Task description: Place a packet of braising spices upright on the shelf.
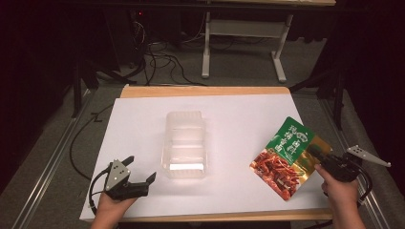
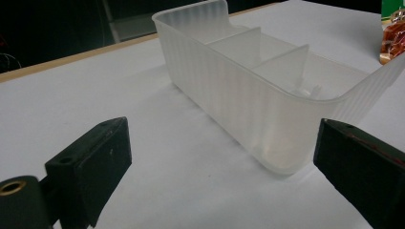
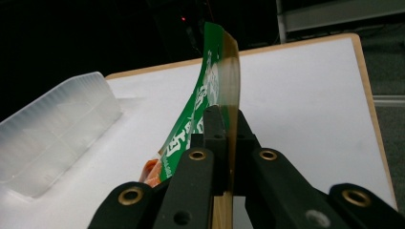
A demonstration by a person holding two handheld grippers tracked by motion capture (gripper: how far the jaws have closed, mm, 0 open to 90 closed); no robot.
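The right tool is clamped on one edge of a glossy snack packet, green at the top with a red food picture lower down, and holds it tilted, apparently just clear of the white tabletop. In the right gripper view the thin foil edge stands upright between the pressed jaws. The clear plastic box lies well to the left of that tool, its long axis running away from the person, with ribbed walls and inner dividers. The left tool rests with jaws apart just beside the box's near left corner, nearer to it than the right.
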